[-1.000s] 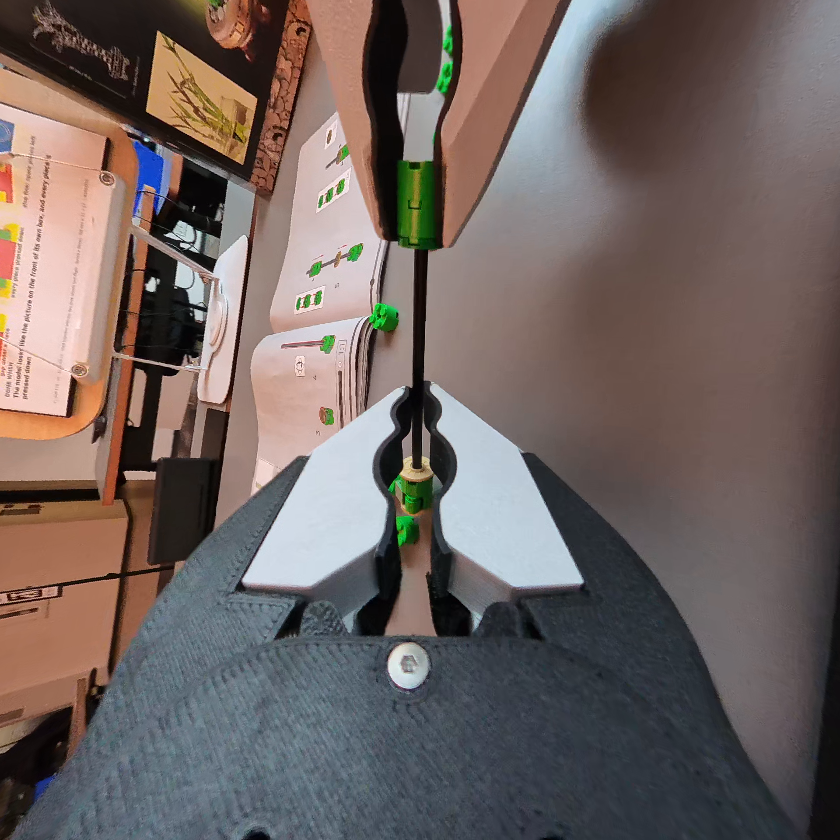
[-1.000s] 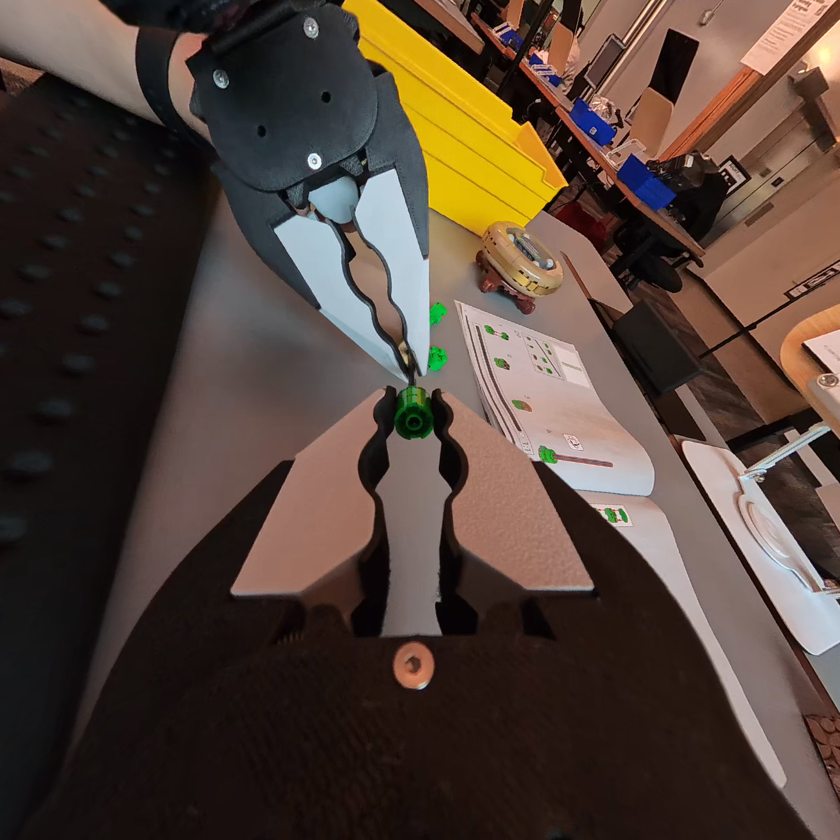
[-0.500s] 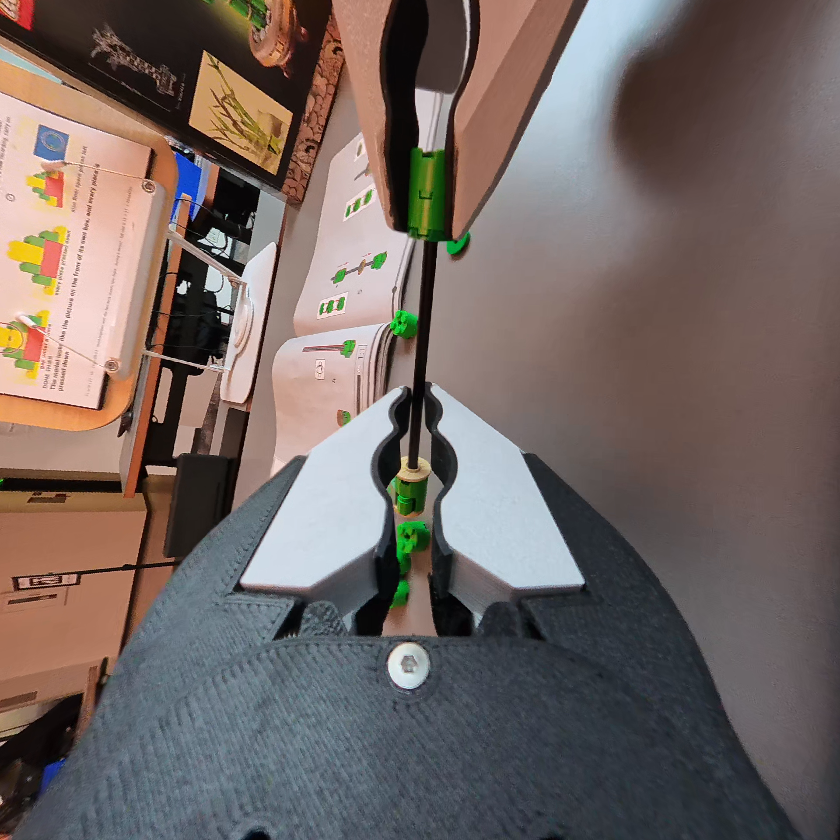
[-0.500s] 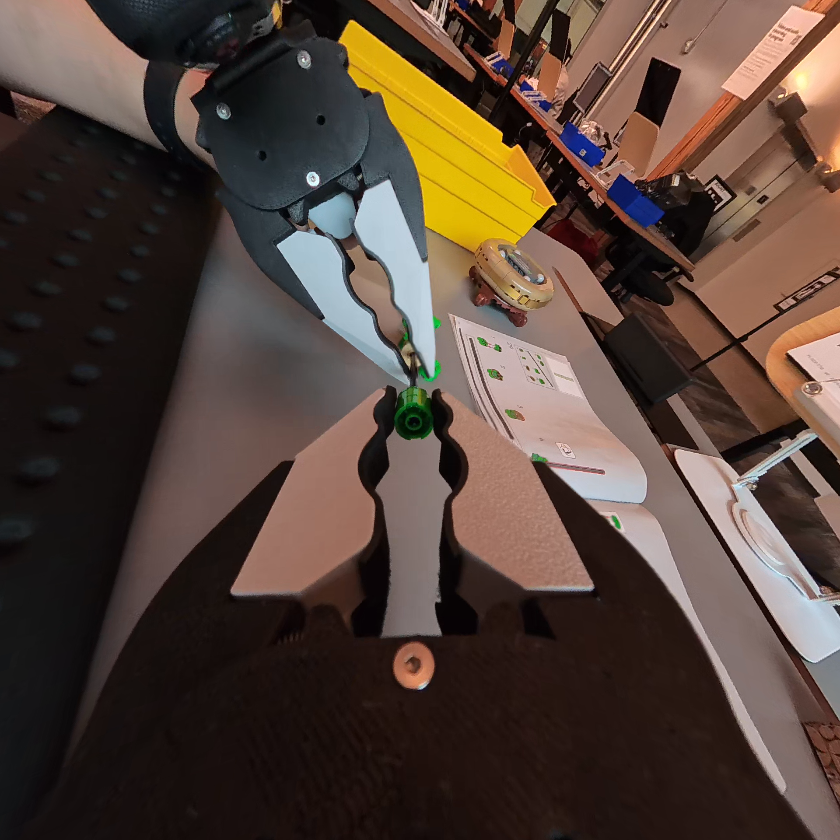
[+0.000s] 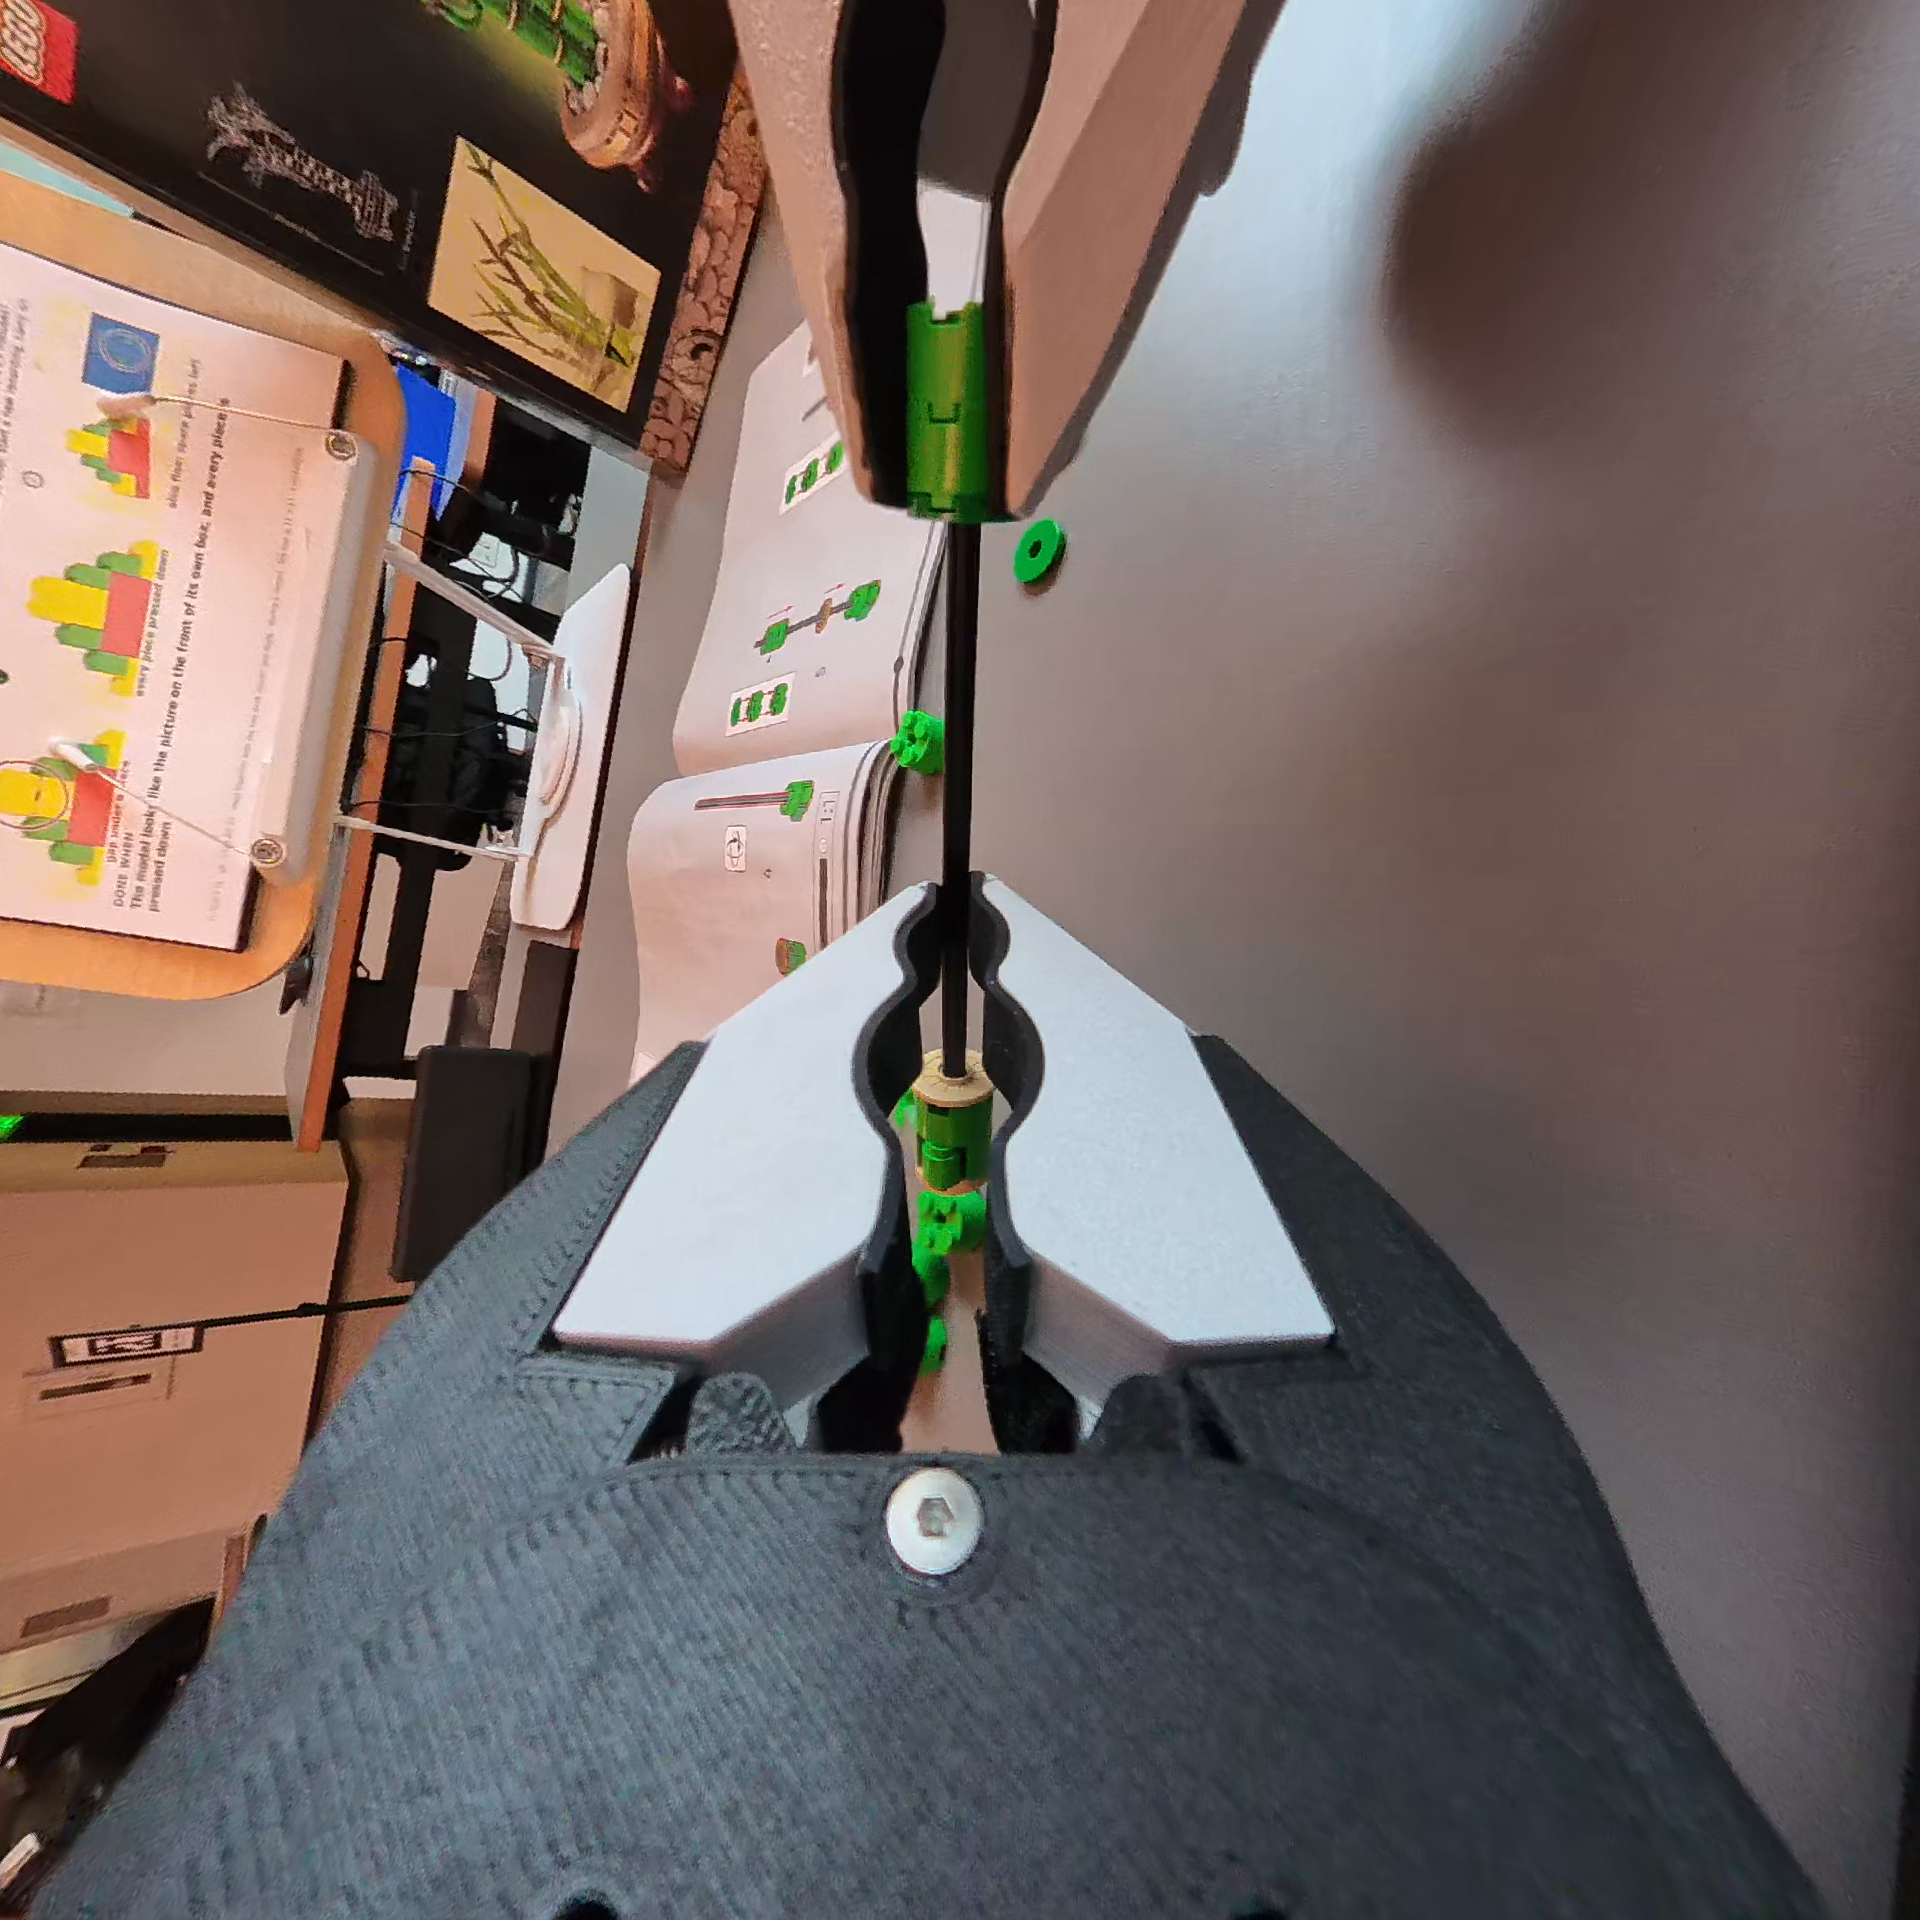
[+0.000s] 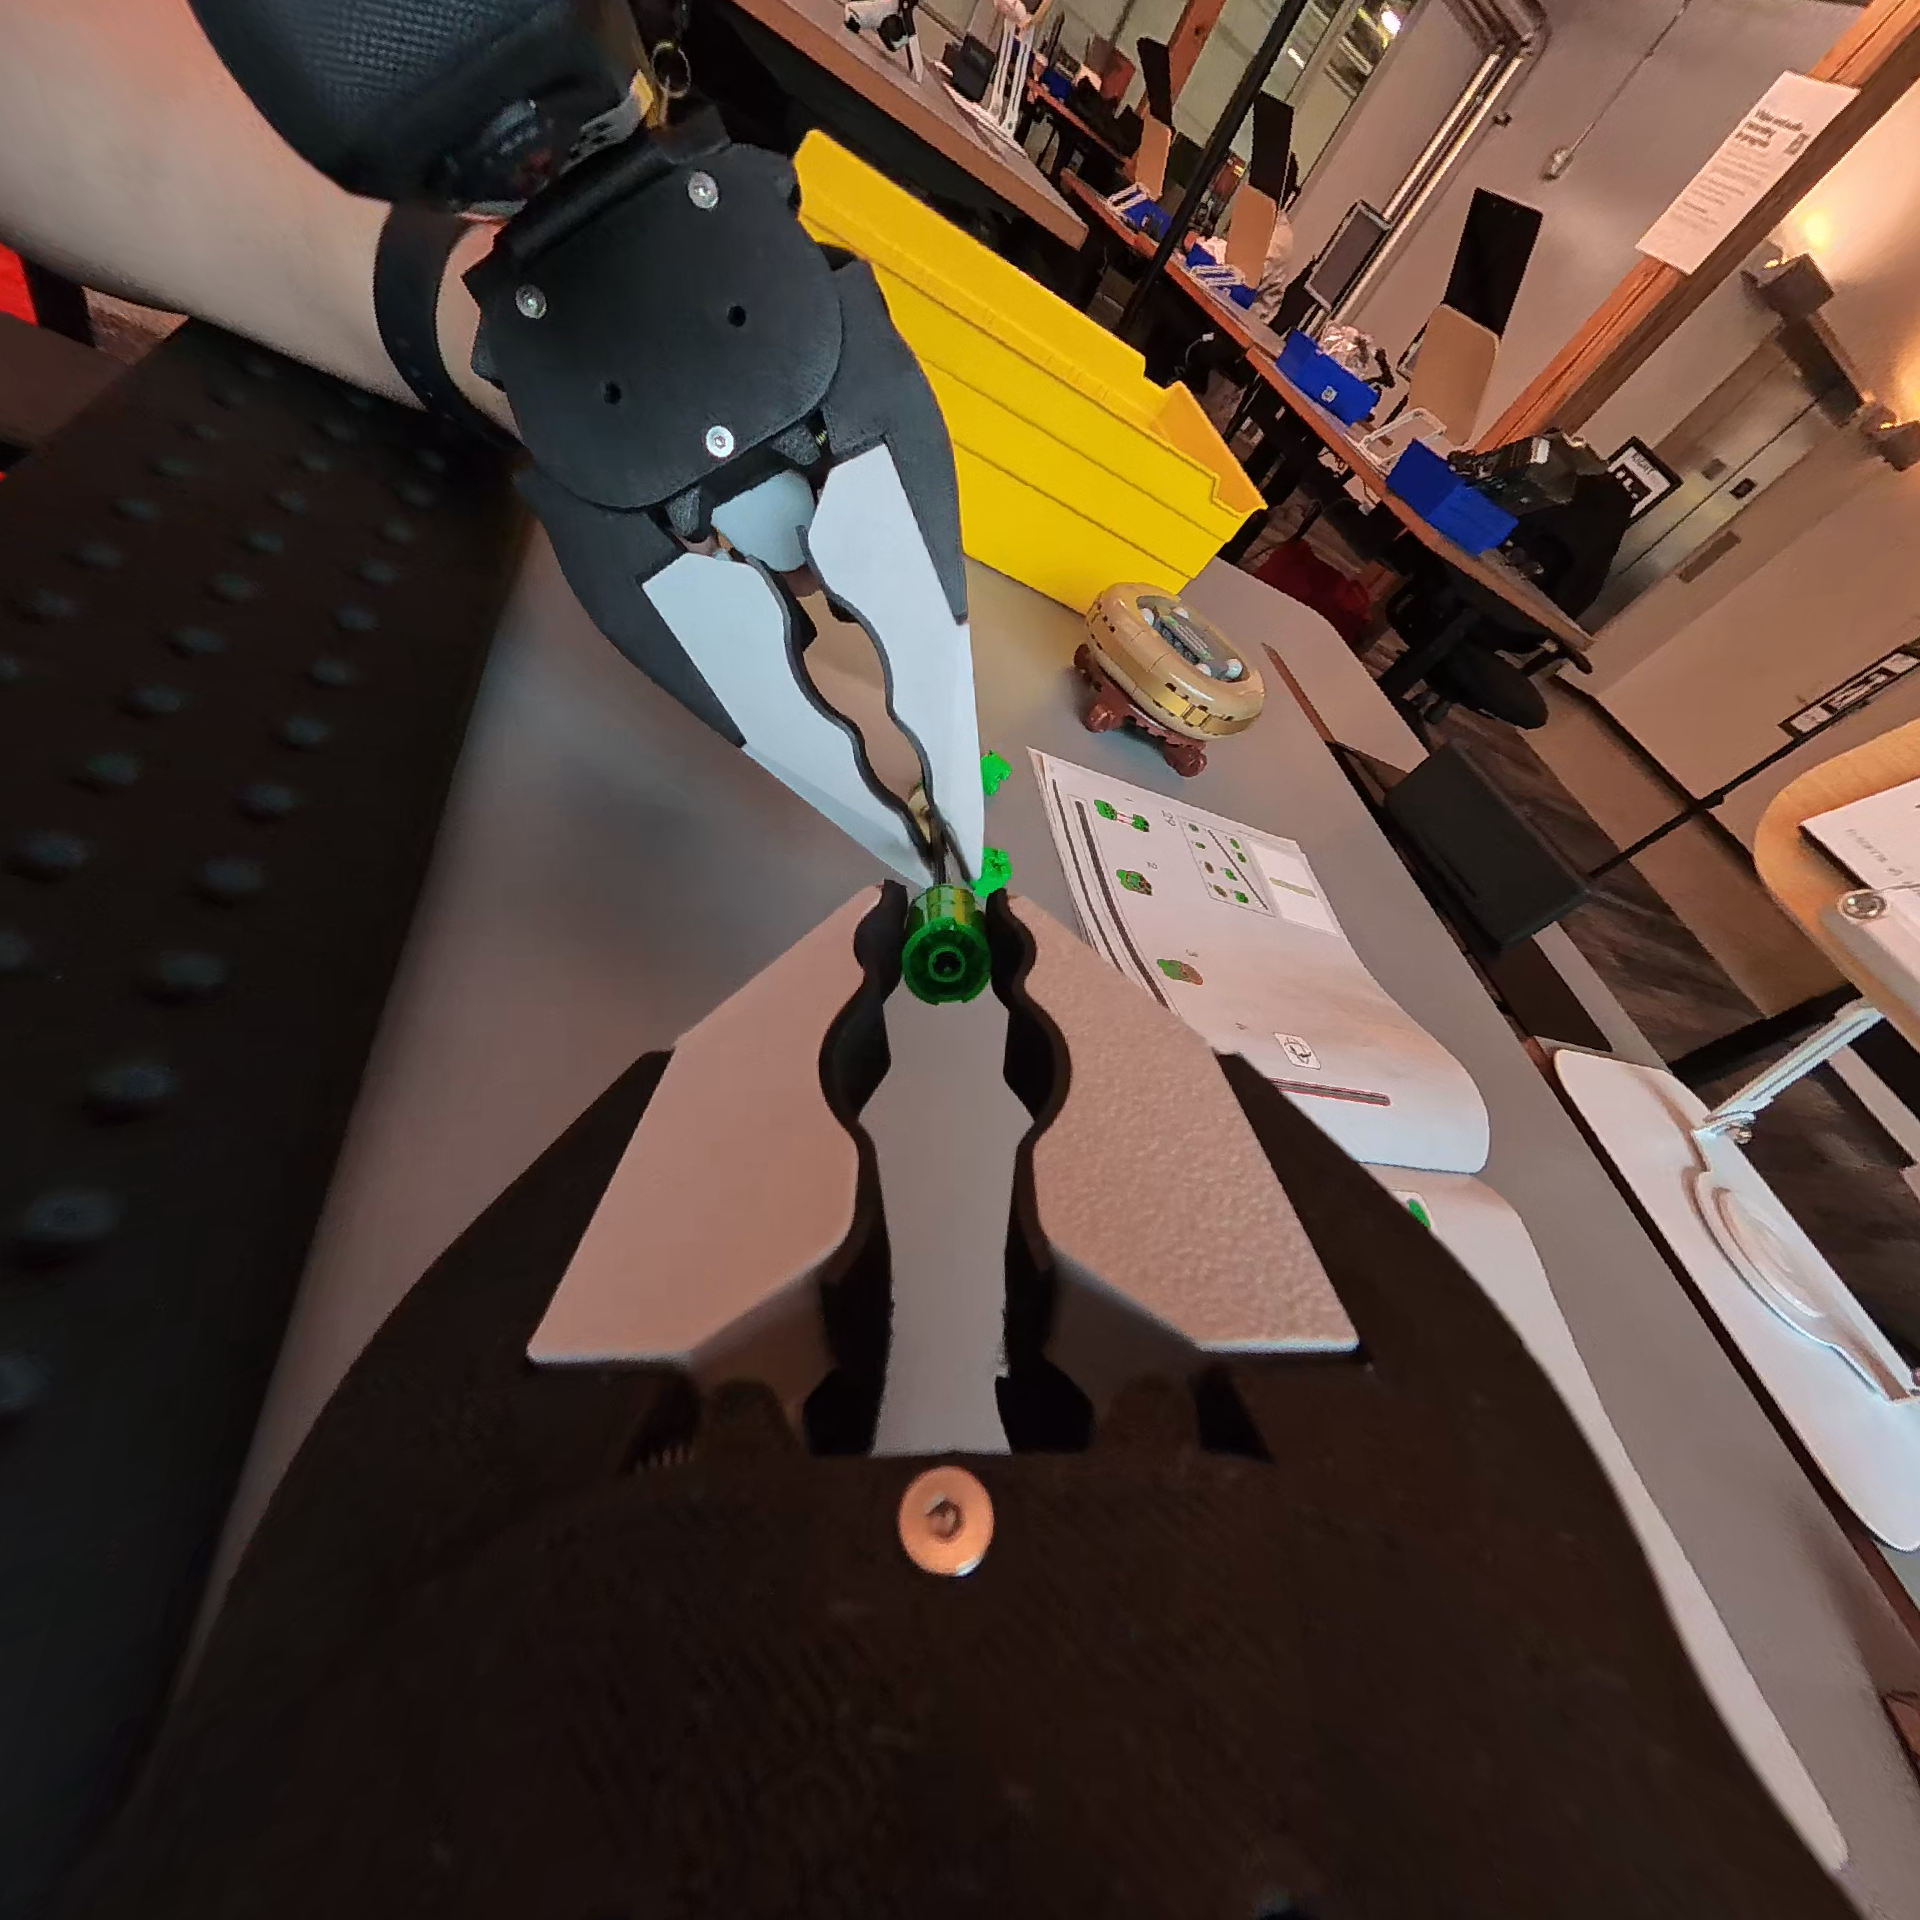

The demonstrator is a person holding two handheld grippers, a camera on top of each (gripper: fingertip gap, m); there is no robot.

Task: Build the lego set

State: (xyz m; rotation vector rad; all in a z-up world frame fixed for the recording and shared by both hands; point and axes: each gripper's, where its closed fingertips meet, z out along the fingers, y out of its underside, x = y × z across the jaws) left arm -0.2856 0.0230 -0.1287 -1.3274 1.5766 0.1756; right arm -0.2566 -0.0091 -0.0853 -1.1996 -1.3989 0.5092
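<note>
My left gripper (image 5: 953, 888) is shut on a thin black rod (image 5: 958, 707) that carries a tan ring and green pieces (image 5: 945, 1132) between its fingers. My right gripper (image 6: 943, 914) is shut on a green cylinder piece (image 6: 941, 951) threaded on the rod's far end; the cylinder also shows in the left wrist view (image 5: 943, 410). The two grippers face each other above the grey table (image 5: 1455, 935). The left gripper shows in the right wrist view (image 6: 935, 847), held by a gloved hand. Loose green pieces (image 5: 917, 740) lie by the open instruction booklet (image 6: 1226, 935).
A flat green ring (image 5: 1039, 551) lies on the table. A round tan and brown lego base (image 6: 1169, 675) stands near stacked yellow bins (image 6: 1039, 416). A black studded mat (image 6: 156, 831) covers the table's left. The lego box (image 5: 364, 156) and a white plate (image 6: 1766, 1299) are at the edge. One gripper's finger ends stand about 6 cm off the other's.
Both grippers have lifted and tilted a little together. The green cylinder stays on the rod's end, and more of the rod shows between the two grippers. Both stay shut.
</note>
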